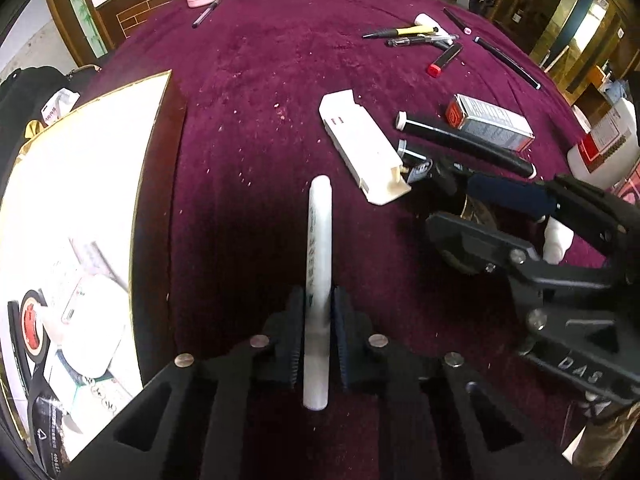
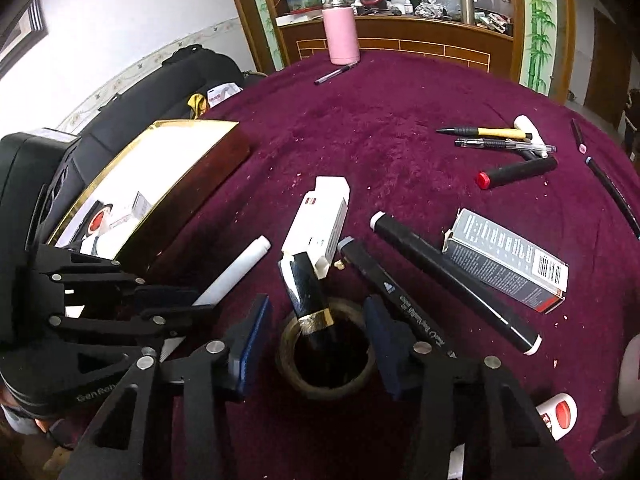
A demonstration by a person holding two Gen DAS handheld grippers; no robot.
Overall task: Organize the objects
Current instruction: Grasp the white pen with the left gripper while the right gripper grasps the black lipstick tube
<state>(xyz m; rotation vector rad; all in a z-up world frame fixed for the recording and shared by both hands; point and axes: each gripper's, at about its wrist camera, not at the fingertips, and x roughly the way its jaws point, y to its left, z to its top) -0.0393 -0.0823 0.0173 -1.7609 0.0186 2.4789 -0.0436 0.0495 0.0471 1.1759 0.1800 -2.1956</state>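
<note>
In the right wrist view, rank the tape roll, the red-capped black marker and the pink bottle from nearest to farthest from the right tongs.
1. Tape roll: on the cloth between the open fingers of the right tongs.
2. Red-capped black marker: mid-table, up and to the right, beside the pens.
3. Pink bottle: upright at the table's far edge.

A white tube [image 1: 318, 280] is lying lengthwise, pointing toward twelve o'clock, over maroon cloth [image 1: 260, 120]; a tape ring [image 2: 328, 354] is sitting flat at six o'clock, a black-and-gold stick [image 2: 310, 296] leaning across its rim.
</note>
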